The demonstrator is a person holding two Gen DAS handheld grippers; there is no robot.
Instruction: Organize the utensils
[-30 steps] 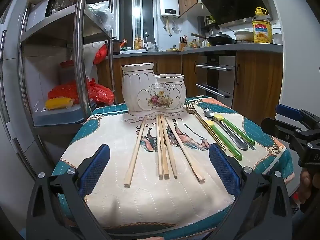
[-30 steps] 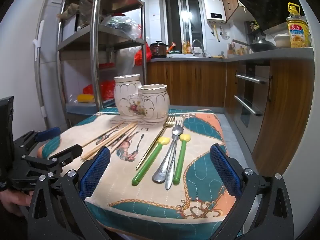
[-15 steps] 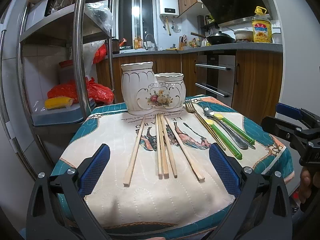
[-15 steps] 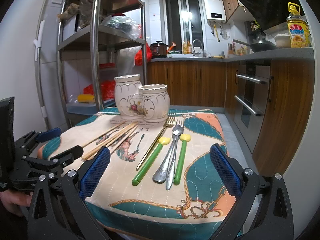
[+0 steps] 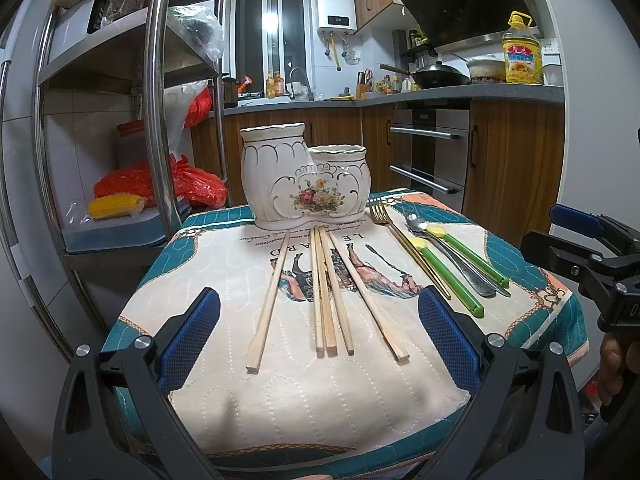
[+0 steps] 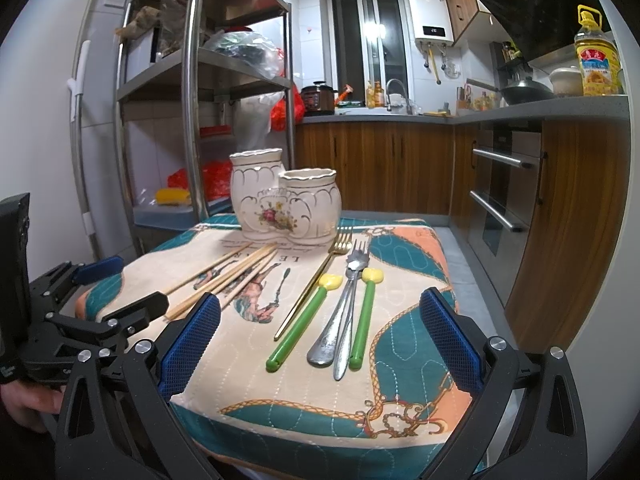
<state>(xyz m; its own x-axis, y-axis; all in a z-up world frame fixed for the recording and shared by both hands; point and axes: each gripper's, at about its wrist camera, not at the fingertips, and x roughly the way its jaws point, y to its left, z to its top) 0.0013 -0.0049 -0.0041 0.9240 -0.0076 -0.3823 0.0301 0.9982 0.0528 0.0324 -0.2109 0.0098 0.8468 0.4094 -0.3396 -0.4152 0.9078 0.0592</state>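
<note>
A white two-cup ceramic holder (image 5: 306, 182) with a flower print stands at the far side of a small cloth-covered table (image 5: 304, 408); it also shows in the right wrist view (image 6: 282, 200). Several wooden chopsticks (image 5: 326, 292) lie in front of it. To their right lie a gold fork (image 5: 404, 246), two green-handled utensils (image 5: 450, 280) and steel cutlery (image 6: 338, 320). My left gripper (image 5: 318, 340) is open and empty above the table's near edge. My right gripper (image 6: 318, 336) is open and empty at the near right side.
A steel shelf rack (image 5: 156, 92) with red bags and a tray stands left of the table. Wooden cabinets and an oven (image 5: 430, 152) line the back and right. An oil bottle (image 5: 520, 50) sits on the counter.
Both grippers have held almost still; the views shifted only slightly.
</note>
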